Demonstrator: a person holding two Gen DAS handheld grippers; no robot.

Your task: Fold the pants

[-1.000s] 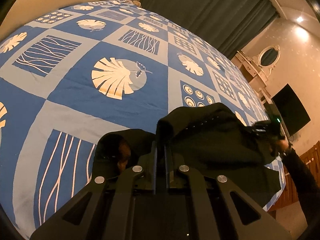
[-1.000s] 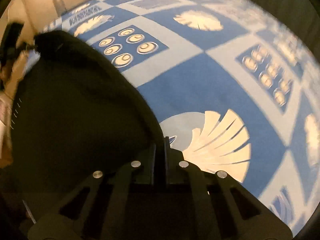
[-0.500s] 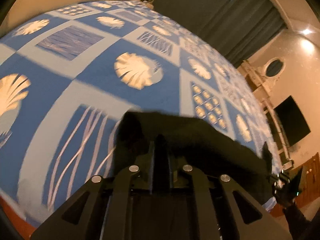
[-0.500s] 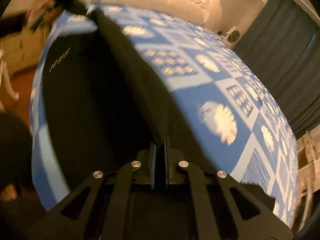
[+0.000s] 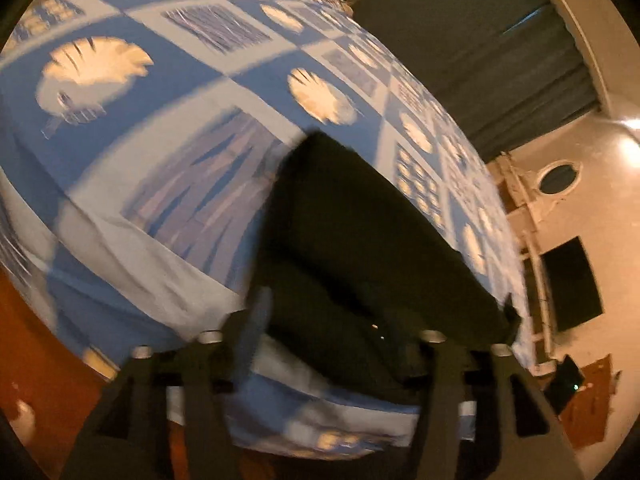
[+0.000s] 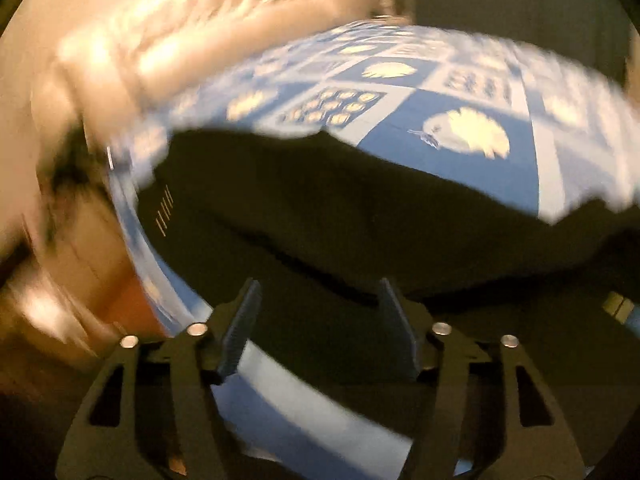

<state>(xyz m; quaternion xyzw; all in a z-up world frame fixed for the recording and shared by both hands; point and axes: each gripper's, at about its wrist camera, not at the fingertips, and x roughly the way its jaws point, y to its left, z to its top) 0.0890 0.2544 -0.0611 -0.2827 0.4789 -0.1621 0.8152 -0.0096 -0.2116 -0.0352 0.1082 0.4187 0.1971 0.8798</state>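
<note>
The black pants (image 5: 360, 248) lie on the blue patterned bedspread (image 5: 168, 152) near the bed's near edge; in the right wrist view the pants (image 6: 340, 216) spread wide across the bedspread (image 6: 460, 92). My left gripper (image 5: 336, 320) is open, its jaws apart just above the near end of the pants, holding nothing. My right gripper (image 6: 316, 304) is open too, jaws apart over the black cloth, empty. Both views are blurred by motion.
Dark curtains (image 5: 480, 40) hang beyond the bed. A wall with an oval mirror (image 5: 558, 178) and a dark screen (image 5: 572, 284) is at the right. A padded headboard (image 6: 200, 20) shows in the right wrist view. The floor (image 5: 36, 344) lies below the bed's edge.
Both grippers were shut on the pants and have opened and let go. The pants dropped flat onto the bed, and both grippers pulled back toward the bed's edge.
</note>
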